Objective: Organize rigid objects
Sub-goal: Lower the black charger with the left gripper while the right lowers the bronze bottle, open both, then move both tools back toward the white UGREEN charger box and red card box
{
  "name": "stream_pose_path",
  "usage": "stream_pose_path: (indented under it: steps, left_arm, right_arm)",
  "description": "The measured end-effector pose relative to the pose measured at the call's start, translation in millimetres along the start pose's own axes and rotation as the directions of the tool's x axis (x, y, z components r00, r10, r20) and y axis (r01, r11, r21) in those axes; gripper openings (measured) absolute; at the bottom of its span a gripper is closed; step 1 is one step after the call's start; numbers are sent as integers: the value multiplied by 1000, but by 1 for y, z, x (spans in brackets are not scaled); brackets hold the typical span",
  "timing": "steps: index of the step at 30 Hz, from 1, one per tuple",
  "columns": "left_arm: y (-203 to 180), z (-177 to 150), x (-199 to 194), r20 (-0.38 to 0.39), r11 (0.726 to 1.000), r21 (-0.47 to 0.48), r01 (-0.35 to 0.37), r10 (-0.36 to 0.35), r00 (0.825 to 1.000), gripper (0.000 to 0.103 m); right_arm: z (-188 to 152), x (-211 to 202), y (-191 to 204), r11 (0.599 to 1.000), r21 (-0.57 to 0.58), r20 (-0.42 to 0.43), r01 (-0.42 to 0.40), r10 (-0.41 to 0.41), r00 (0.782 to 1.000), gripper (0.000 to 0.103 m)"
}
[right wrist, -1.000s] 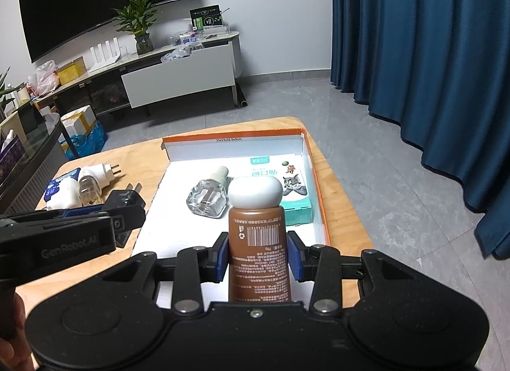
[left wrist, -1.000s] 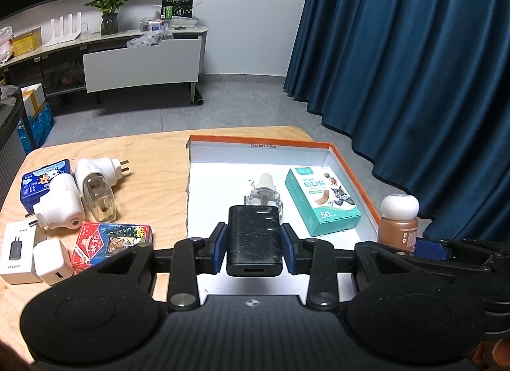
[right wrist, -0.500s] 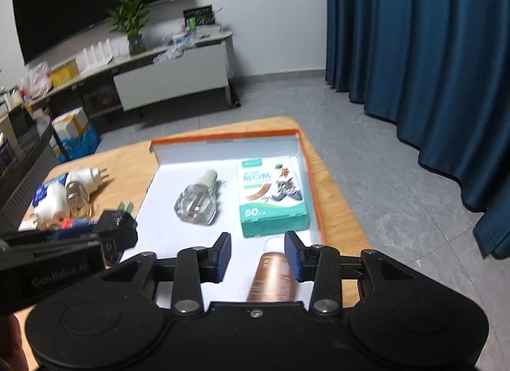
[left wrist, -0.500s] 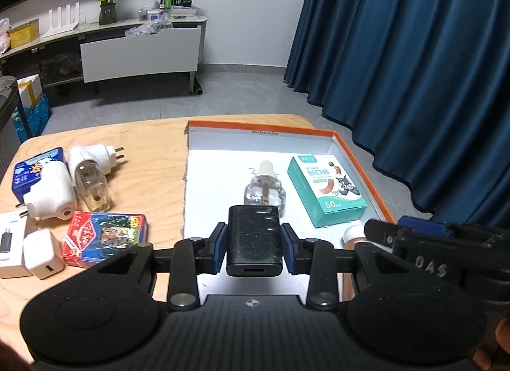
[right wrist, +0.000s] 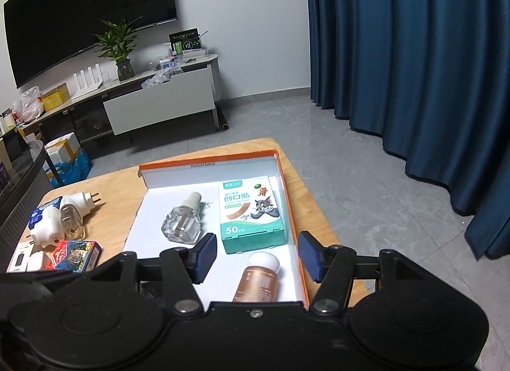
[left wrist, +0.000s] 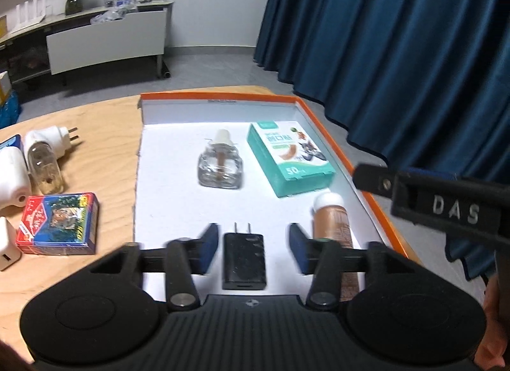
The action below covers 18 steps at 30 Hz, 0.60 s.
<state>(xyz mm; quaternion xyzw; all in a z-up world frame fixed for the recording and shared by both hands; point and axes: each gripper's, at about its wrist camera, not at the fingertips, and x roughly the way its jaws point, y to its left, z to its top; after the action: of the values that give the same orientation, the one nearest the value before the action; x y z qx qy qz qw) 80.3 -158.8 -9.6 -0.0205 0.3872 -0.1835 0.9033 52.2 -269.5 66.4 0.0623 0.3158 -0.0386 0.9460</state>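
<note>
On the bare wood at the left, two plug-in diffusers (left wrist: 38,160), a red card box (left wrist: 59,227) and white chargers (left wrist: 6,243) still waited outside the orange-rimmed tray (left wrist: 376,211). Inside lay a glass refill bottle (left wrist: 220,165) and a teal plaster box (left wrist: 288,157). The left gripper (left wrist: 253,248), jaws just opening, had released the black charger (left wrist: 244,261); the right gripper (right wrist: 256,258), likewise spread, had freed the brown bottle (right wrist: 259,278) near the right wall. Roughly half seemed done.

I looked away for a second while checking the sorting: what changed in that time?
Both claws let go. The left claw, jaws just opened, has set the black charger flat in the orange box. The right claw, also just opened, released the brown bottle, which now lies on its side there. The glass bottle, plaster box and items left on the table stayed put.
</note>
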Motion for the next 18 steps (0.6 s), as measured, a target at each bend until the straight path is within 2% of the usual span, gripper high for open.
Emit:
stream_pose_path:
  steps: [3, 5, 9, 13, 15, 18]
  left_arm:
    - [1, -1, -4, 3, 1000, -1, -4, 4, 1000, 56]
    - [4, 0, -9, 16, 1000, -15, -17, 17, 1000, 62]
    - [15, 2, -22, 39, 998, -41, -55, 56, 998, 68]
    - [31, 1, -35, 50, 993, -63, -100, 103, 993, 72]
    - [41, -2, -43, 53, 989, -75, -124, 128, 990, 73]
    - [58, -7, -54, 56, 983, -105, -154, 160, 985, 73]
  right_arm:
    - [1, -4, 1, 1000, -1, 10, 4, -4, 1000, 69]
    - [1, -7, 3, 1000, 0, 14, 1, -1, 1000, 69]
    - [0, -12, 12, 1000, -17, 16, -16, 16, 1000, 70]
    - [-3, -14, 29, 998, -40, 2, -58, 58, 998, 72]
    - [-5, -15, 41, 995, -62, -4, -82, 82, 997, 79]
    - [-9, -15, 60, 988, -97, -11, -119, 119, 993, 80]
